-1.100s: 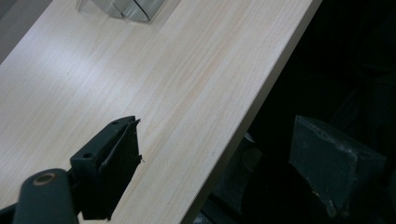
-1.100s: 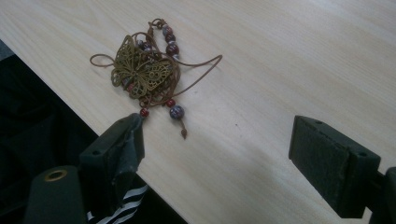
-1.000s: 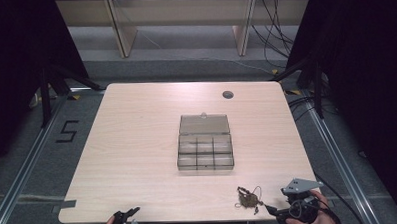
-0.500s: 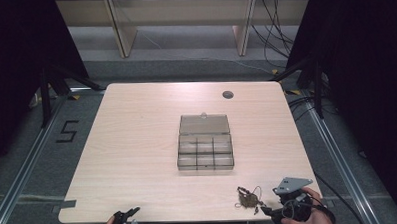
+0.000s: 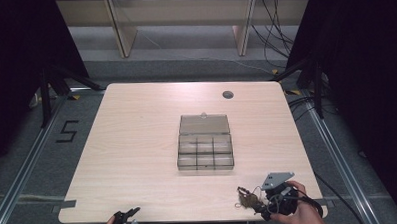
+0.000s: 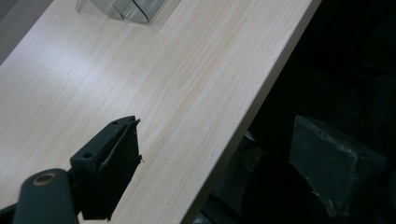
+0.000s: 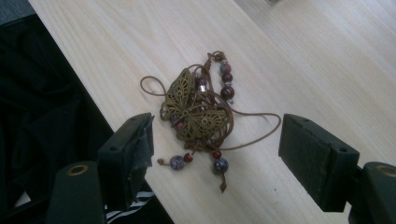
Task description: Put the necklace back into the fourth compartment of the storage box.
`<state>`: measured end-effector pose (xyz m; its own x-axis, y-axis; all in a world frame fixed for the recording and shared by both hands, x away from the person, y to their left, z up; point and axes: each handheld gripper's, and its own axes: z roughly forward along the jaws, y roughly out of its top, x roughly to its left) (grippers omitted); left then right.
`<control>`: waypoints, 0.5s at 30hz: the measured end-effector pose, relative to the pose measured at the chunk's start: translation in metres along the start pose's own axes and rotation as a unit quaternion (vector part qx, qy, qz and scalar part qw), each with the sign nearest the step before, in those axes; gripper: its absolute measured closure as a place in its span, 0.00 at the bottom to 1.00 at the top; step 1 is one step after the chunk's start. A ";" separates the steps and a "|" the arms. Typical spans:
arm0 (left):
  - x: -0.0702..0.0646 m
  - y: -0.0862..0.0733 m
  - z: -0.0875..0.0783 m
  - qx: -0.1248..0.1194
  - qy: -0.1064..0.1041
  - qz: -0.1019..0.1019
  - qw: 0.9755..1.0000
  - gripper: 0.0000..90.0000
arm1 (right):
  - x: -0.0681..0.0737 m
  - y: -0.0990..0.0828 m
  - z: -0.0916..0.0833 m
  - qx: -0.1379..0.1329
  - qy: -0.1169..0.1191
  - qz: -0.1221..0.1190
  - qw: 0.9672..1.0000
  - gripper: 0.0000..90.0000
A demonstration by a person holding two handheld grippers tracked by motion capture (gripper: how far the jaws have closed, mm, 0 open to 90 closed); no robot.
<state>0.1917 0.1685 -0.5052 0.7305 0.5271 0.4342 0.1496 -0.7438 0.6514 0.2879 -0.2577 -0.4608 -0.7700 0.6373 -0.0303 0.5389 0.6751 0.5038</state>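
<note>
Two hand-held grippers: the right hand-held gripper [image 5: 264, 208] works at the near right edge of the surface [image 5: 137, 144]; the left hand-held gripper [image 5: 126, 216] waits at the near left edge.
Change: over the last second the right hand-held gripper has slid left and nearer along the edge, closing in on the butterfly pendant necklace [image 7: 198, 109]; the left one has not moved.
Meaning: judged from this, the approach is nearly done and the grasp comes next, probably to carry the necklace to the compartment box [image 5: 205, 149].
Right state: released, jaws spread wide with nothing between the pads.
Left state: released, jaws apart, one over the wood and one past the edge.
Necklace place: flat on the surface close to its near edge, cord and beads loosely bunched around the butterfly.
Relation: the necklace lies just ahead of the right jaws, centred between them, not touched.
Box: mid-surface, lid open, well apart from the necklace.
</note>
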 end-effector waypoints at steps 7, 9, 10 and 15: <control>0.000 0.000 0.000 0.003 0.000 0.004 1.000 0.17 | 0.000 0.011 0.007 0.011 0.011 -0.021 1.000 0.31; 0.000 0.000 -0.001 0.007 -0.006 0.005 1.000 0.17 | 0.000 0.013 0.009 0.015 0.015 -0.028 0.999 0.32; 0.001 0.000 -0.001 0.006 -0.005 0.004 1.000 0.17 | 0.000 0.014 0.010 0.021 0.018 -0.025 0.999 0.32; 0.000 0.000 0.000 0.003 -0.001 0.004 1.000 0.17 | -0.001 0.019 0.017 0.035 0.027 -0.039 0.998 0.35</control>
<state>0.1915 0.1687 -0.5050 0.7327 0.5211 0.4377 0.1478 -0.7496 0.6451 0.3046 -0.2391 -0.4660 -0.8272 0.5616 -0.0201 0.4968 0.7476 0.4408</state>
